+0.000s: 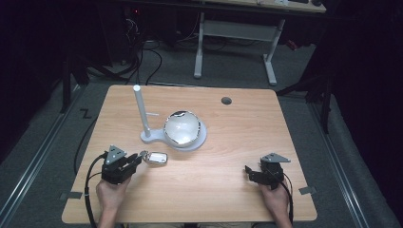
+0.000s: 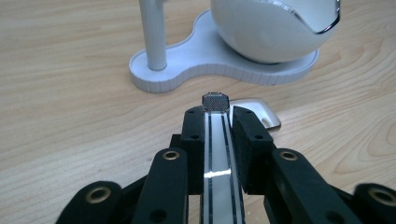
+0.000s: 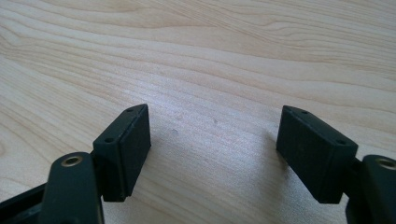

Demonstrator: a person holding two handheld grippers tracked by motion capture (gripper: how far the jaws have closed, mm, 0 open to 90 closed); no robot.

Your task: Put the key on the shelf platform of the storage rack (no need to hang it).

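A small silver watch case [image 1: 158, 157] lies on the wooden table [image 1: 228, 142], just in front of a white stand. My left gripper [image 1: 140, 156] is shut on the watch's thin pale strap [image 2: 217, 158]. The strap runs between the jaws of the left gripper [image 2: 215, 114], and its meshed end [image 2: 215, 101] pokes out at the tips, with the case [image 2: 261, 114] just beyond. The stand has a flat base [image 1: 153, 138], an upright post [image 1: 141, 111] and a glossy white dome [image 1: 181, 127]. My right gripper [image 1: 248, 172] rests near the front right edge. It is open, with bare wood between its jaws in the right gripper view [image 3: 212, 140].
A round cable hole [image 1: 226, 100] sits at the table's back right. Beyond the table stand a white-legged desk [image 1: 235, 42] and floor cables [image 1: 142, 57]. In the left gripper view the stand's base [image 2: 187, 60], post [image 2: 153, 32] and dome [image 2: 271, 28] are close ahead.
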